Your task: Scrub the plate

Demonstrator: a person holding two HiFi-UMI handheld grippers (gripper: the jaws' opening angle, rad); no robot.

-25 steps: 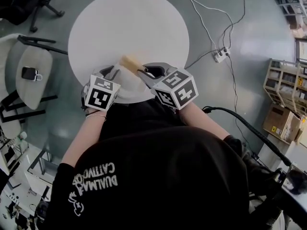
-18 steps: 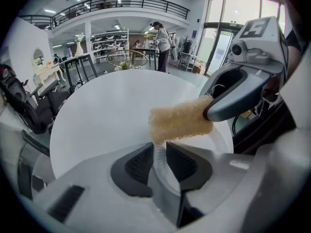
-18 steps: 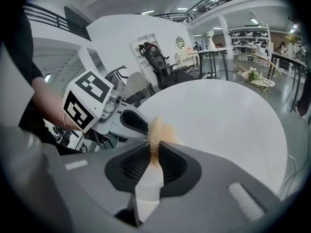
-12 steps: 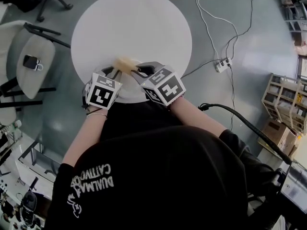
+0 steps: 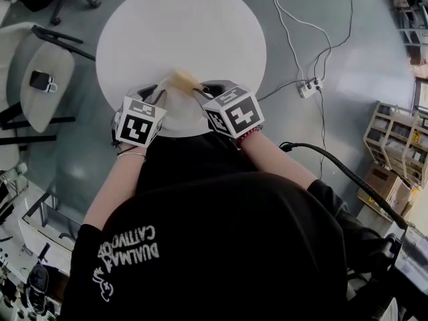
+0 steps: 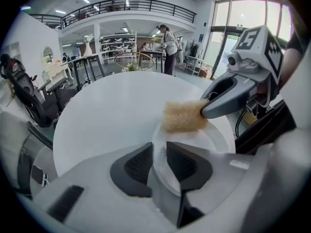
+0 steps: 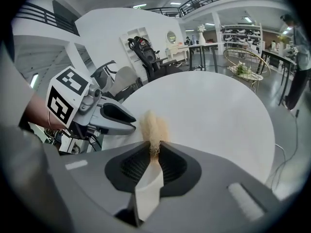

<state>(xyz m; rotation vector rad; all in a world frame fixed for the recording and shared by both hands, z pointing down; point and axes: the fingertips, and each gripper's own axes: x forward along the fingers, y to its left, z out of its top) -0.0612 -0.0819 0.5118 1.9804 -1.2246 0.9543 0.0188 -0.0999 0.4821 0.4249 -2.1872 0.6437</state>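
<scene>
A white plate (image 5: 175, 116) lies at the near edge of the round white table (image 5: 180, 25). My left gripper (image 5: 156, 96) is shut on the plate's rim; in the left gripper view its jaws (image 6: 156, 161) pinch the near rim of the plate (image 6: 199, 142). My right gripper (image 5: 200, 92) is shut on a tan sponge (image 5: 185, 80), which presses on the plate's far side. The sponge (image 6: 183, 115) sticks out of the right gripper (image 6: 210, 109) in that view. In the right gripper view the sponge (image 7: 154, 124) stands squeezed between the jaws, with the left gripper (image 7: 127, 123) just to its left.
A chair (image 5: 41, 89) with a small dark device on its seat stands left of the table. Cables and a power strip (image 5: 308, 89) lie on the floor to the right. Shelves and boxes (image 5: 394, 146) line the far right. A person stands in the background (image 6: 168, 42).
The sponge swept a little to the left over the plate, then back to the right and farther out. The left gripper kept its hold on the rim.
</scene>
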